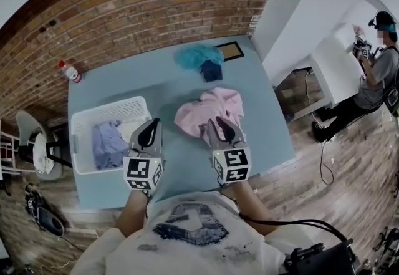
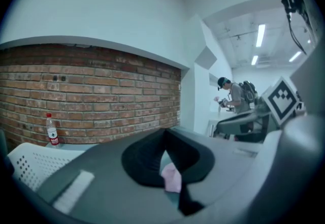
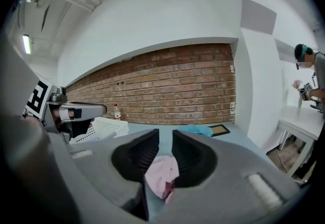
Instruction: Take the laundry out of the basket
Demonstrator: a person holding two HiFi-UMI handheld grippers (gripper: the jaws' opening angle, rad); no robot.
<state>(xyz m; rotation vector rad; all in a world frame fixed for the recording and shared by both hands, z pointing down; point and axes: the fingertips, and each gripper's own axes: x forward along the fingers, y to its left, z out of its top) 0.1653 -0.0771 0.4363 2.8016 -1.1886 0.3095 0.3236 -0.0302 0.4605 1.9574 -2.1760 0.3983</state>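
The white laundry basket point(image 1: 109, 108) stands at the left of the blue table, with a lavender cloth point(image 1: 107, 143) and a white cloth point(image 1: 131, 129) in it. A pink garment point(image 1: 209, 110) lies crumpled on the table to its right. My left gripper point(image 1: 151, 124) hovers by the basket's right rim, jaws together and empty; in the left gripper view point(image 2: 163, 134) a bit of pink shows beyond them. My right gripper point(image 1: 219, 123) hangs over the pink garment's near edge. Its jaws point(image 3: 165, 134) stand a narrow gap apart, with the pink garment point(image 3: 161, 173) showing below them, not pinched.
A teal cloth point(image 1: 198, 54) and a navy cloth point(image 1: 211, 70) lie at the table's far side by a dark framed board point(image 1: 229, 50). A bottle point(image 1: 70, 72) stands at the far left corner, against the brick wall. A person point(image 1: 374, 62) works at the right; a chair point(image 1: 34, 149) stands left.
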